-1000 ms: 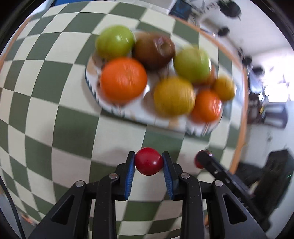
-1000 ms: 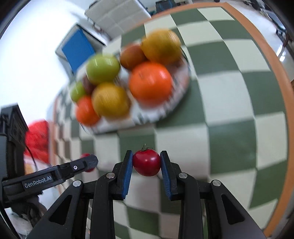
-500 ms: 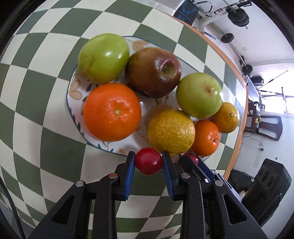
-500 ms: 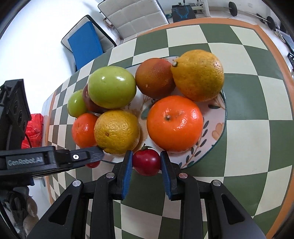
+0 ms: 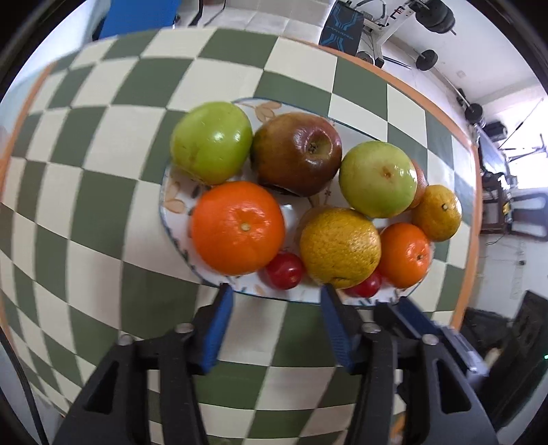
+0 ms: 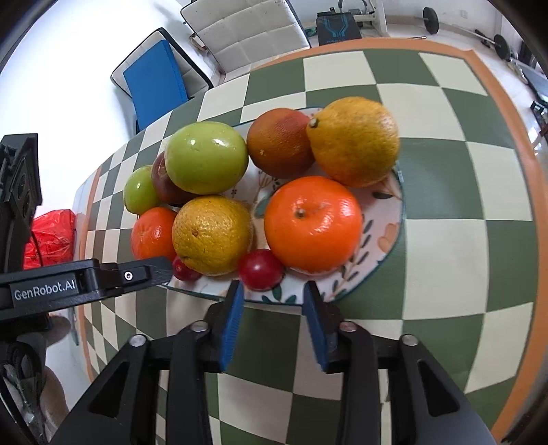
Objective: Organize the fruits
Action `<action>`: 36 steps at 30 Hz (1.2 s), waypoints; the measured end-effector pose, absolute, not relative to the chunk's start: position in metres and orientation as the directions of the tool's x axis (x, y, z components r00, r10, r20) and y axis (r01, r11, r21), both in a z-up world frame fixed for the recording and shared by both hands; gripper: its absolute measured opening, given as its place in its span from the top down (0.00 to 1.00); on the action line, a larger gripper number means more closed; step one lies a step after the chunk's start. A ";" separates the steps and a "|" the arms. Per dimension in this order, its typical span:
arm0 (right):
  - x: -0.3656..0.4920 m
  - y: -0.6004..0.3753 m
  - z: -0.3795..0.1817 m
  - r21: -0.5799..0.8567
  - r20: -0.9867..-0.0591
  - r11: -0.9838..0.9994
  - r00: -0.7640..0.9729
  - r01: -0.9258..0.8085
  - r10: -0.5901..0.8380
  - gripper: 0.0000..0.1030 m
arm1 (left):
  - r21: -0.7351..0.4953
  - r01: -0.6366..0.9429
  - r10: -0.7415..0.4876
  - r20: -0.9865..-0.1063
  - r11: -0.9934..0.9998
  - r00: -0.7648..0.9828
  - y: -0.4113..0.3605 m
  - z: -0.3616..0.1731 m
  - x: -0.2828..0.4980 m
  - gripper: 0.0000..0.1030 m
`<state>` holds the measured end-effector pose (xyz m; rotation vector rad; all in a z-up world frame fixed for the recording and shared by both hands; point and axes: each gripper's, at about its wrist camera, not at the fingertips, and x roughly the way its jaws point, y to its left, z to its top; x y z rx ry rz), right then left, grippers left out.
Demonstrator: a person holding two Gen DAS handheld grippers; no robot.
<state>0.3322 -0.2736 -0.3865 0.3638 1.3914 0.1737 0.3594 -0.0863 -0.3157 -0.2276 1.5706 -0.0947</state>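
Note:
A floral plate [image 5: 171, 200] holds green apples, a dark red apple, oranges and yellow citrus. My left gripper [image 5: 277, 294] is open just short of the plate's near rim; a small red tomato [image 5: 284, 270] lies on the plate right ahead of it. My right gripper [image 6: 273, 291] is open at the plate's rim [image 6: 390, 236]; another red tomato [image 6: 261, 269] lies on the plate just beyond its fingertips. The second tomato shows at the right in the left wrist view [image 5: 364, 287], and at the left in the right wrist view [image 6: 183, 270].
The plate sits on a green and cream checkered tablecloth [image 5: 113, 239] with an orange border. The left gripper's body [image 6: 85, 280] reaches in at the left of the right wrist view. Chairs [image 6: 239, 30] stand beyond the table's far edge.
Both grippers carried their tomatoes to the plate, opened and let them go. The tomatoes now lie on the plate and both grippers have drawn back a little.

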 end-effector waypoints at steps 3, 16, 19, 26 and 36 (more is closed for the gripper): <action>0.325 -0.276 -0.372 0.284 -0.945 0.954 0.192 0.090 0.263 0.34 | -0.138 -0.050 -0.136 -0.990 0.989 0.037 -0.087 -0.308 0.352 0.33; 0.305 -0.295 -0.324 0.078 -0.965 0.992 0.256 0.096 0.051 0.06 | 0.027 0.005 0.026 -0.988 1.000 0.153 -0.081 -0.289 0.324 0.06; 0.301 -0.297 -0.316 0.070 -0.963 0.992 0.268 0.106 0.039 0.06 | 0.027 0.019 0.023 -0.983 0.999 0.184 -0.081 -0.278 0.320 0.06; 0.287 -0.292 -0.288 0.052 -0.948 0.992 0.319 0.119 0.012 0.05 | 0.052 0.046 0.037 -0.961 0.998 0.273 -0.078 -0.242 0.305 0.06; 0.234 -0.292 -0.215 0.043 -0.910 0.990 0.413 0.132 -0.016 0.05 | 0.051 0.069 0.020 -0.918 0.996 0.396 -0.082 -0.174 0.253 0.06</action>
